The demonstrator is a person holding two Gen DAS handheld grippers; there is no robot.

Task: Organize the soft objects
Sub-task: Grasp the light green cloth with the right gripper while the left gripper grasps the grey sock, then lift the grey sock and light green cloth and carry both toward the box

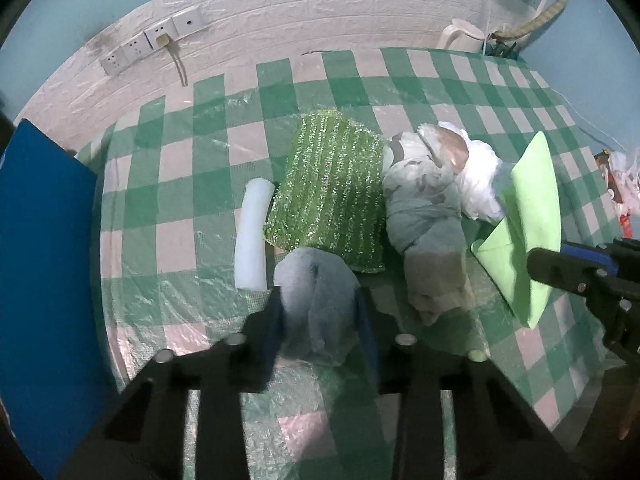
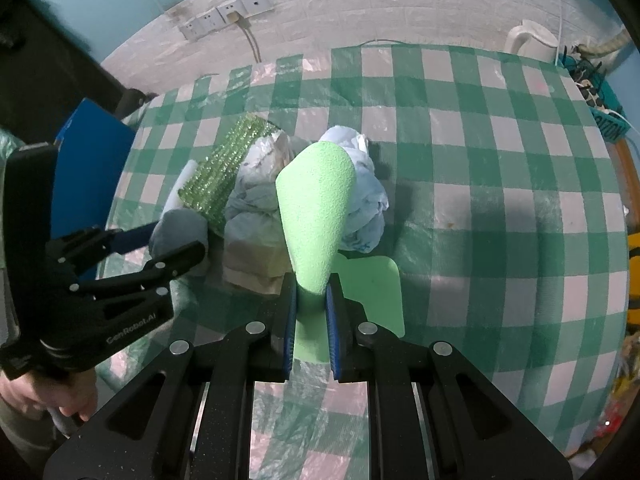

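My left gripper (image 1: pixel 318 296) is shut on a grey-blue cloth bundle (image 1: pixel 316 280) at the near end of a row of soft things; it also shows in the right wrist view (image 2: pixel 180 236). My right gripper (image 2: pixel 312 296) is shut on a light green foam sheet (image 2: pixel 316 208), folded and lifted at one end; it also shows in the left wrist view (image 1: pixel 532 208). Behind lie a sparkly green cloth (image 1: pixel 332 188), a white foam roll (image 1: pixel 252 236), a patterned grey cloth bundle (image 1: pixel 424 208) and a crumpled white cloth (image 1: pixel 480 176).
The table has a green-and-white checked cover (image 1: pixel 180 184) under clear plastic. A blue board (image 1: pixel 44 264) stands at the left edge. A white kettle (image 2: pixel 532 40) sits at the far right by the wall. Wall sockets (image 1: pixel 152 40) are behind.
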